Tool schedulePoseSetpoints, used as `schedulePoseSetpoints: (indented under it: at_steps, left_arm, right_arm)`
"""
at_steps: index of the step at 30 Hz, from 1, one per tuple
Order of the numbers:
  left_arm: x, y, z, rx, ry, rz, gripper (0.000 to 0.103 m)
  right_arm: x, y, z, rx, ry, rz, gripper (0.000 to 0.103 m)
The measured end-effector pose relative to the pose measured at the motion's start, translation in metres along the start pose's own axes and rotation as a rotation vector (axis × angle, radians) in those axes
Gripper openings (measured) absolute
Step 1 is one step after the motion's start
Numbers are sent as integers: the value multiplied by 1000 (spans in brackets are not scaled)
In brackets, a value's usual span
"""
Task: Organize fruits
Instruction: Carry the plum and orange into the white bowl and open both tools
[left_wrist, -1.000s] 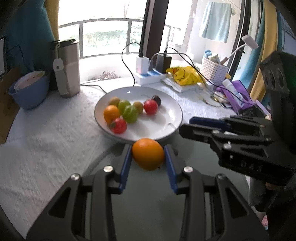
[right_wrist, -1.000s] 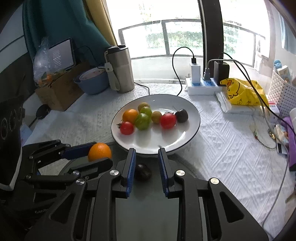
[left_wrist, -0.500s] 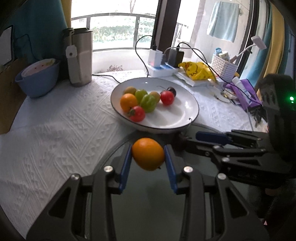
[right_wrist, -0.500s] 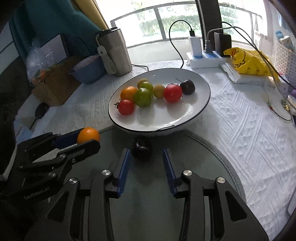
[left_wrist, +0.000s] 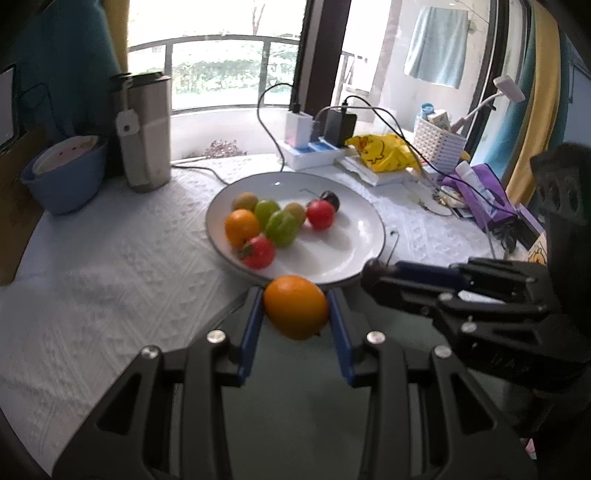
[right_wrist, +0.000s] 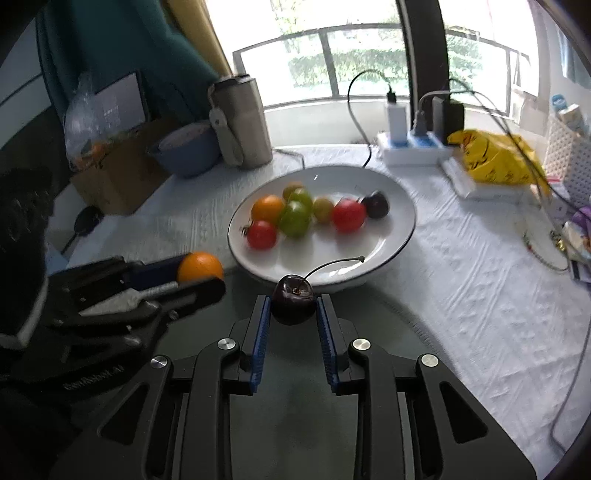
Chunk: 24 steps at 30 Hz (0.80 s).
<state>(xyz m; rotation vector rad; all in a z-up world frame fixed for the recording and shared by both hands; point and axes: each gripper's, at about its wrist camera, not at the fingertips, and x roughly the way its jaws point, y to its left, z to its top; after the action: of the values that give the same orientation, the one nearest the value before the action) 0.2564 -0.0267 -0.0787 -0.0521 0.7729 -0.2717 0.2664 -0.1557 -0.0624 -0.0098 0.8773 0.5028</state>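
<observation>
My left gripper (left_wrist: 295, 314) is shut on an orange fruit (left_wrist: 295, 305) and holds it above the dark mat, just in front of the white plate (left_wrist: 365, 236). My right gripper (right_wrist: 293, 308) is shut on a dark cherry (right_wrist: 293, 303) with a long stem, lifted just in front of the plate (right_wrist: 397, 225). The plate holds several small fruits: orange, green, red and one dark cherry (right_wrist: 376, 205). The left gripper with the orange fruit (right_wrist: 199, 266) shows at the left of the right wrist view. The right gripper (left_wrist: 376, 273) shows at the right of the left wrist view.
A steel flask (left_wrist: 146, 129) and a blue bowl (left_wrist: 62, 177) stand at the back left. A power strip with cables (left_wrist: 314, 147), a yellow bag (left_wrist: 384, 153) and a white basket (left_wrist: 437, 138) lie at the back right. A cardboard box (right_wrist: 114, 177) sits at the table's left.
My right gripper has closed on the dark cherry and lifted it off the mat. My left gripper still holds the orange fruit and has shifted slightly toward the plate.
</observation>
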Motion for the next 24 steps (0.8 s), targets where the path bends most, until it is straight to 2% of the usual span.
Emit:
schedulePoseSetpoints:
  at_steps: [7, 16, 21, 24]
  left_arm:
    - [19, -6, 19, 8, -8, 1, 37]
    - [43, -1, 27, -15, 29, 12, 38]
    - [37, 0, 28, -25, 18, 11, 38]
    - [26, 0, 28, -32, -4, 6, 44]
  right_arm:
    - [14, -18, 17, 19, -6, 1, 28]
    - [28, -29, 24, 33, 4, -2, 28]
    - [23, -26, 23, 30, 1, -21, 28]
    - [15, -22, 22, 20, -10, -41, 28]
